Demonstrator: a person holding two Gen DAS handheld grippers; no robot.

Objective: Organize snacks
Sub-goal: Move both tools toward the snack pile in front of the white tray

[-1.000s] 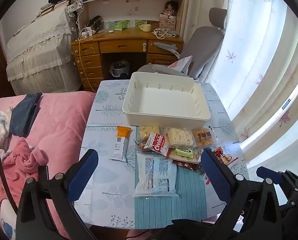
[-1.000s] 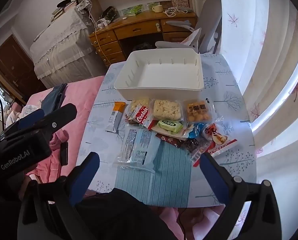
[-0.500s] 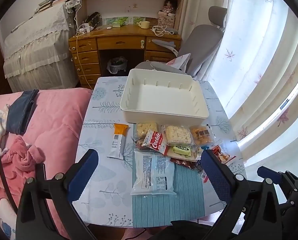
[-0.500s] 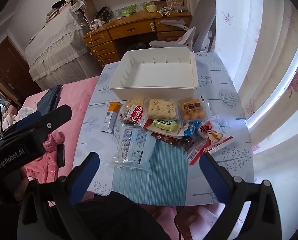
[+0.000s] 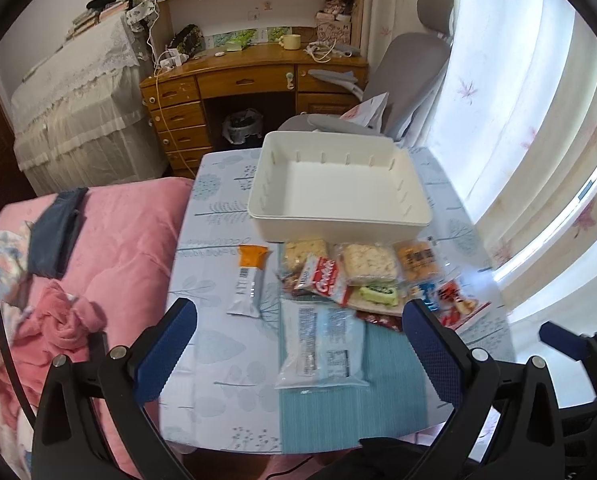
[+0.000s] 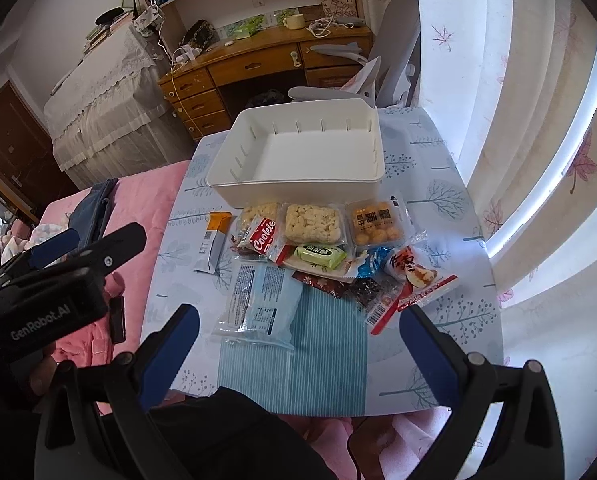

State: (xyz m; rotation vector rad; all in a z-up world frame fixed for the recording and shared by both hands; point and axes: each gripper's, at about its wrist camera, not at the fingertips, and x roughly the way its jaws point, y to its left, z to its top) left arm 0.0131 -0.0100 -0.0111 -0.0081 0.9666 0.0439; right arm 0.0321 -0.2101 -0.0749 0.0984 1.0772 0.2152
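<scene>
Snacks (image 6: 310, 248) lie before white bin (image 5: 338, 184); left tongs (image 5: 298, 332) and right tongs (image 6: 298, 336) spread, holding nothing.

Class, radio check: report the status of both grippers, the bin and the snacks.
Left gripper open, empty. Right gripper open, empty. White bin holds nothing; snack pile on table beside it. Approach unobstructed.

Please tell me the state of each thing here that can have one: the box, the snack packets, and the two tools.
White box: upright, empty.
Orange-topped bar: flat on the table, apart from the pile.
Pale blue packet: flat, sealed, partly on the striped mat.
Cookie packet: in the pile, overlapping others.
Left tool: open, empty.
Right tool: open, empty.
</scene>
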